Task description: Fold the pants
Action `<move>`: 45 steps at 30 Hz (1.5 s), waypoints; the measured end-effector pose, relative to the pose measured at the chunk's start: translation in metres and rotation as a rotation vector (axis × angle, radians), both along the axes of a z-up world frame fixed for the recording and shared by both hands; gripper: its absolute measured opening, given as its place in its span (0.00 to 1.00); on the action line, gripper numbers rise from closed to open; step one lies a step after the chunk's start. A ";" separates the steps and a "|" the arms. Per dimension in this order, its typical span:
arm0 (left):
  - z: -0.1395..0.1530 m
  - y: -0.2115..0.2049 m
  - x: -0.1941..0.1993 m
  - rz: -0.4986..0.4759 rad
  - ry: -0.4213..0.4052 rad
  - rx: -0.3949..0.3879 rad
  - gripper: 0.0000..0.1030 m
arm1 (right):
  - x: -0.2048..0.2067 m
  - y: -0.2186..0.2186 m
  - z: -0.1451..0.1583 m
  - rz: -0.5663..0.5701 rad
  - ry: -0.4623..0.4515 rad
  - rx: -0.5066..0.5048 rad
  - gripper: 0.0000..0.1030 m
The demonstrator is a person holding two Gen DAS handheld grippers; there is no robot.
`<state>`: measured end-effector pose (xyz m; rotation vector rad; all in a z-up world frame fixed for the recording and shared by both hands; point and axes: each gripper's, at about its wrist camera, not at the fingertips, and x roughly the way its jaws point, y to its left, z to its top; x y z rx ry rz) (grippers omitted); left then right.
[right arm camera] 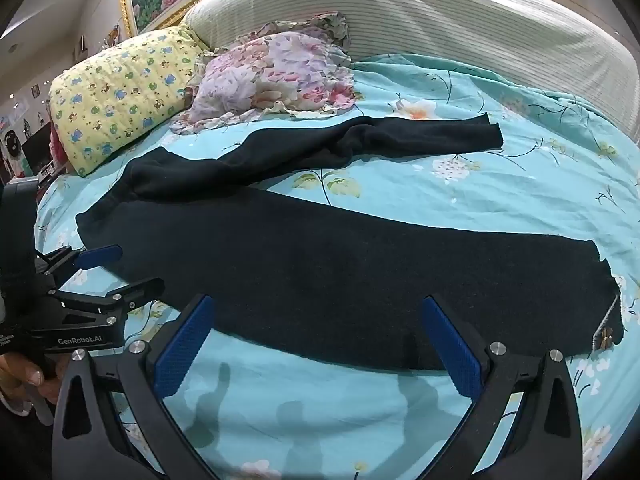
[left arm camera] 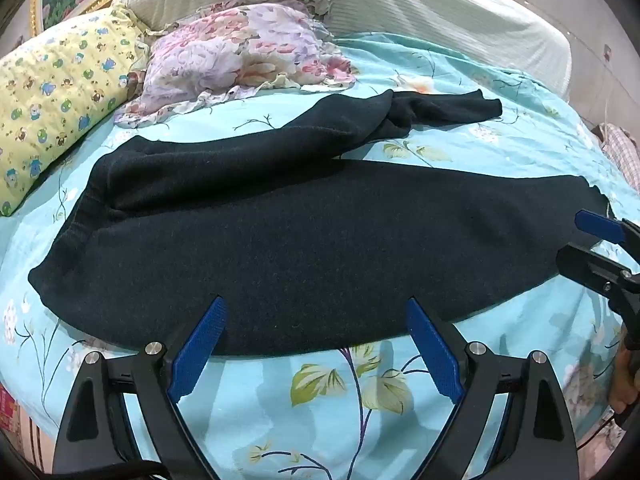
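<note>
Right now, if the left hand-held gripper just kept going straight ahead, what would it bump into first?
Most likely the dark pants. The left hand-held gripper is open and tilted down, with the near pant leg's edge right ahead. Depth is hard to judge.

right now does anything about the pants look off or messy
Yes. The far leg lies rumpled and angled away from the near leg, which is flat. The pants are spread in a V on the bedsheet, not lined up.
</note>
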<state>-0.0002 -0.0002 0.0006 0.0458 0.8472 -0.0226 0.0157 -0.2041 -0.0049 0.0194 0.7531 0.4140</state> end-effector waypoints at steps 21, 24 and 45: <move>0.000 0.001 -0.003 0.003 -0.010 -0.009 0.89 | -0.003 0.005 0.002 0.012 -0.003 0.001 1.00; -0.001 0.000 -0.003 0.001 -0.009 -0.010 0.89 | -0.004 0.005 0.002 0.013 -0.005 0.000 1.00; 0.004 -0.002 0.000 -0.033 -0.011 -0.014 0.89 | -0.004 0.003 0.002 0.023 0.027 0.047 1.00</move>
